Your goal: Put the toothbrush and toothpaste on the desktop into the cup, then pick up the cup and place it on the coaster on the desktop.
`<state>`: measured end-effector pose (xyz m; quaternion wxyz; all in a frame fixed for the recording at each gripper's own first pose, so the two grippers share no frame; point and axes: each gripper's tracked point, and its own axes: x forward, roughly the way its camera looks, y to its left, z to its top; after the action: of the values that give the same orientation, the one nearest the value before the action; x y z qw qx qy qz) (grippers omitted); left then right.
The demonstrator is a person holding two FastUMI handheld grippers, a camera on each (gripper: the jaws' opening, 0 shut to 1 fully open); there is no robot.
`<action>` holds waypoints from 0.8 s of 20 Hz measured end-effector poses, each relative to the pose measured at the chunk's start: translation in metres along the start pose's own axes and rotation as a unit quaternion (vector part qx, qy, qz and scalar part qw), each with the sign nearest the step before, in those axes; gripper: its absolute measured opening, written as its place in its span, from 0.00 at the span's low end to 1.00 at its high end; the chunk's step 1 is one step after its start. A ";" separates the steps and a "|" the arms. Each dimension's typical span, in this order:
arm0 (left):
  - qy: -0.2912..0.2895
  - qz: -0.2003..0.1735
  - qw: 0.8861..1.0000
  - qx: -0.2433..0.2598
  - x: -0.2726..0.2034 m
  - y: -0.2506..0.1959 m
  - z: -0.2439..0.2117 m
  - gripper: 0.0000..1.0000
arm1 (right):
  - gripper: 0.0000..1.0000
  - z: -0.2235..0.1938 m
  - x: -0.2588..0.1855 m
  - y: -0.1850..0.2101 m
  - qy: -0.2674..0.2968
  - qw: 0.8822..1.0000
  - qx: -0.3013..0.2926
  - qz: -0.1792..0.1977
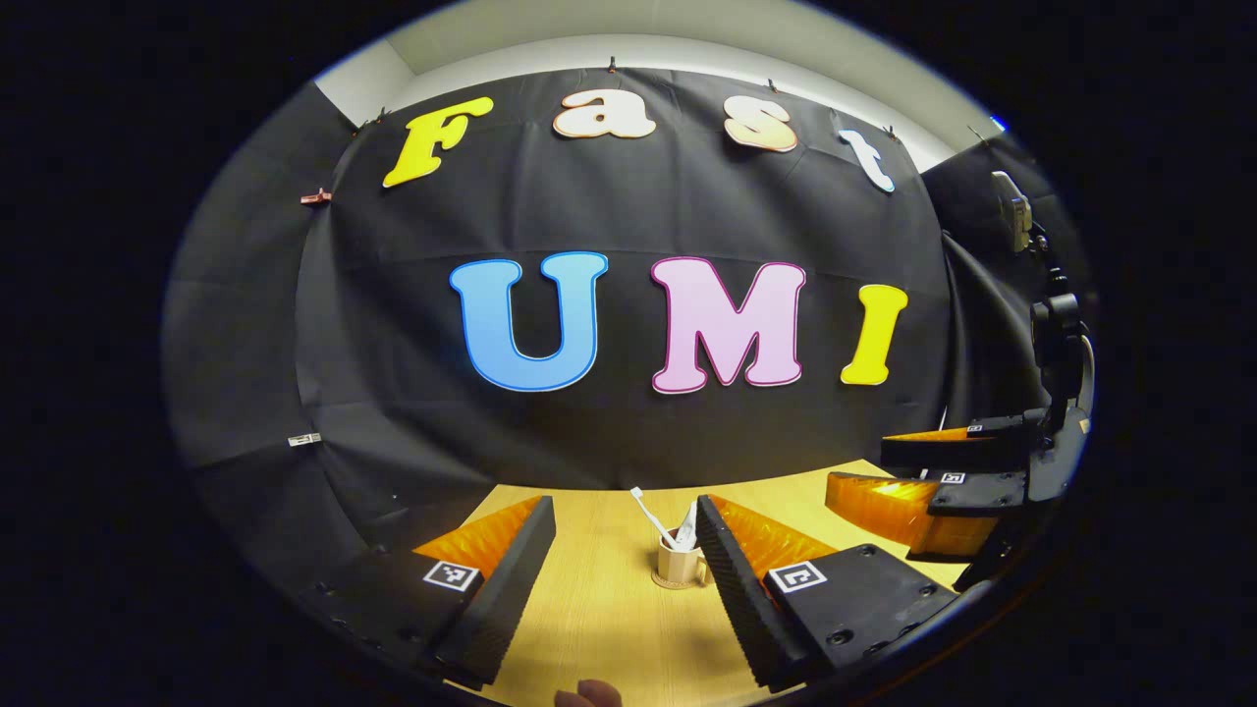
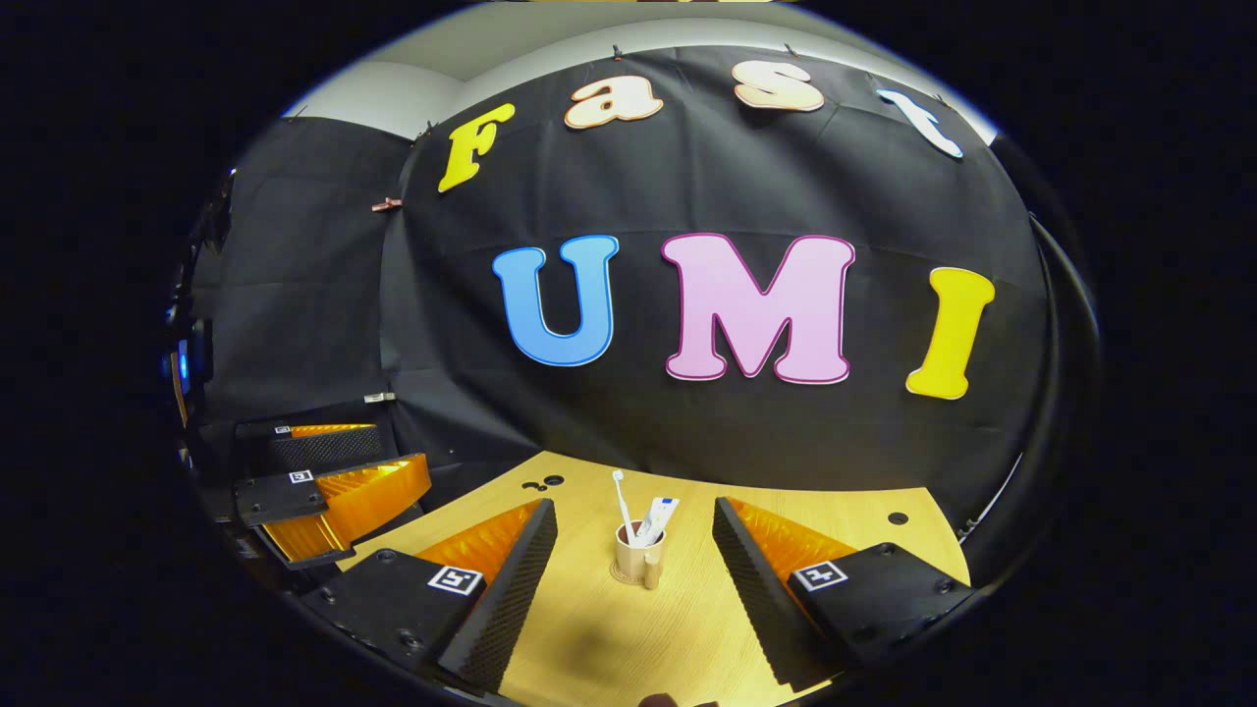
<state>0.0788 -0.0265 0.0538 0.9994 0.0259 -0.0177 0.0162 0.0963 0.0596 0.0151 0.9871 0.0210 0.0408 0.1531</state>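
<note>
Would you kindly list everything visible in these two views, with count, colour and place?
cup: one, beige, on the coaster, mid-table
toothbrush: one, white, upright in the cup
toothpaste: one, white tube, leaning in the cup
coaster: one, tan, under the cup
table: one, light wood, before the black cloth wall
left gripper: one, open, above the table
right gripper: one, open, above the table

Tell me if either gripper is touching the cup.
Apart. In the right gripper view the right gripper stands open with bare desktop between each finger and the cup; the left gripper likewise.
</note>
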 end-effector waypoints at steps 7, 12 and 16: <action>0.005 0.007 1.000 -0.015 -0.005 0.002 -0.004 0.92 | 0.98 0.009 0.001 0.008 -0.004 1.000 -0.019 0.012; 0.004 0.007 1.000 -0.022 -0.008 0.001 -0.003 0.92 | 0.98 0.009 -0.002 0.008 -0.006 1.000 -0.020 0.010; 0.012 0.003 1.000 -0.027 -0.008 -0.004 -0.007 0.92 | 0.97 0.009 -0.004 0.005 -0.006 1.000 -0.024 0.007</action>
<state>0.0715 -0.0307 0.0462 0.9998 -0.0017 -0.0061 0.0191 0.0915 0.0629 0.0242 0.9865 -0.0015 0.0313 0.1606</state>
